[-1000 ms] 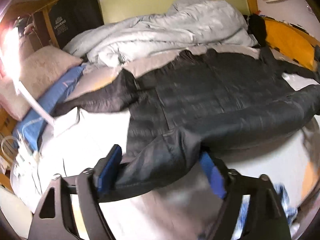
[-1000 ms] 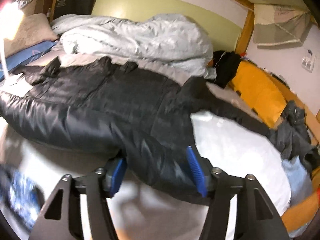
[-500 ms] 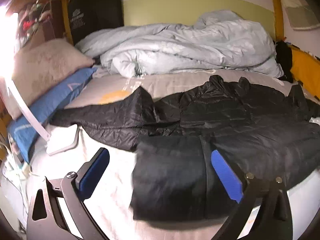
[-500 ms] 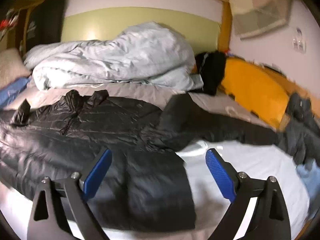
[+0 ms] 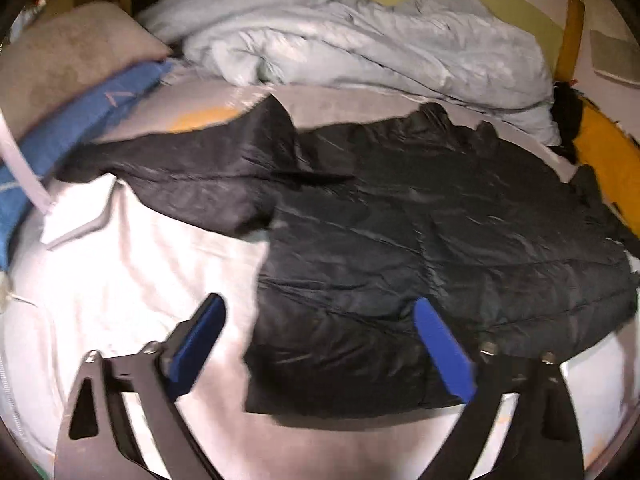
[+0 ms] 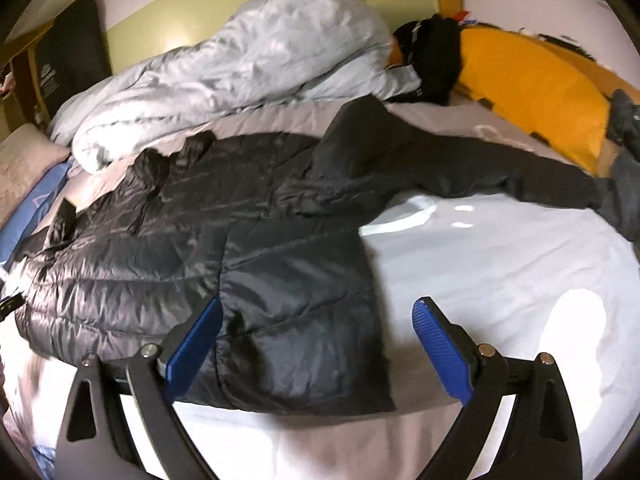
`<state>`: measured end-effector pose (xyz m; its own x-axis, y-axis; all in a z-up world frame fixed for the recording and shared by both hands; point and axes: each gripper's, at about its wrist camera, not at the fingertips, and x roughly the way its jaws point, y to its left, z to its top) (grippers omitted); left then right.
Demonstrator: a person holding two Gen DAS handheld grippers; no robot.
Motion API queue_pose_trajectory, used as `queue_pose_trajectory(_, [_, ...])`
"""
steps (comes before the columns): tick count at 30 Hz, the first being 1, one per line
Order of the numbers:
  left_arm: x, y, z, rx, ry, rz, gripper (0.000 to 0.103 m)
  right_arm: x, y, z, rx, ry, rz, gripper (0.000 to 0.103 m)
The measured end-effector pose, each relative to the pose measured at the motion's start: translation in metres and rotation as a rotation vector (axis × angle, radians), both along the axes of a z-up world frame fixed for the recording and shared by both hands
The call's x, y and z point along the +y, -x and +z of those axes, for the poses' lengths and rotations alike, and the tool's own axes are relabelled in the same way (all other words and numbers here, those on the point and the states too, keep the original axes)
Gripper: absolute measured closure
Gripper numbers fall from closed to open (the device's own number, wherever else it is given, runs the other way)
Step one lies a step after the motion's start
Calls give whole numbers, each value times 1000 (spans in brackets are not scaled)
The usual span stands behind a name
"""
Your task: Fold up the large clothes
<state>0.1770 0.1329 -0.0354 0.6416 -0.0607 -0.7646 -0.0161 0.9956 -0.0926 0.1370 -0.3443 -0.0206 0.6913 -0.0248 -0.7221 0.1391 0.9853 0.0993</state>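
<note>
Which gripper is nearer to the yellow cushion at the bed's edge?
Right. The right gripper hangs over the black jacket's hem corner on the same side as the yellow cushion. The left gripper is over the opposite hem corner, farther away.

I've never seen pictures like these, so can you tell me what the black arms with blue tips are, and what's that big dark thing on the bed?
Those are two grabbing tools that a person holds, one in each hand. Each carries a small camera looking out along its fingers, so you get one picture from the left gripper and one from the right gripper. A black puffy jacket lies spread on the bed, sleeves out, with a pale blanket bunched behind. Both grippers are open and hold nothing.
</note>
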Motion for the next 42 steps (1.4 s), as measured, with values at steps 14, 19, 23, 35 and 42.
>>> queue_pose_trajectory(14, [2, -24, 8, -98, -33, 15, 100, 13, -24, -4, -76, 78, 14, 98])
queue_pose_trajectory(19, [6, -22, -2, -55, -48, 41, 78, 5, -27, -15, -23, 107, -37, 80])
queue_pose_trajectory(23, [26, -7, 8, -76, 52, 112, 41, -5, -15, -3, -62, 85, -55, 69])
queue_pose_trajectory(35, [28, 32, 11, -1, 201, 86, 41, -23, 32, 20, -82, -74, -88, 45])
queue_pose_trajectory(42, [-7, 62, 1, 5, 306, 11, 38, -2, 61, 13, -66, -183, -21, 38])
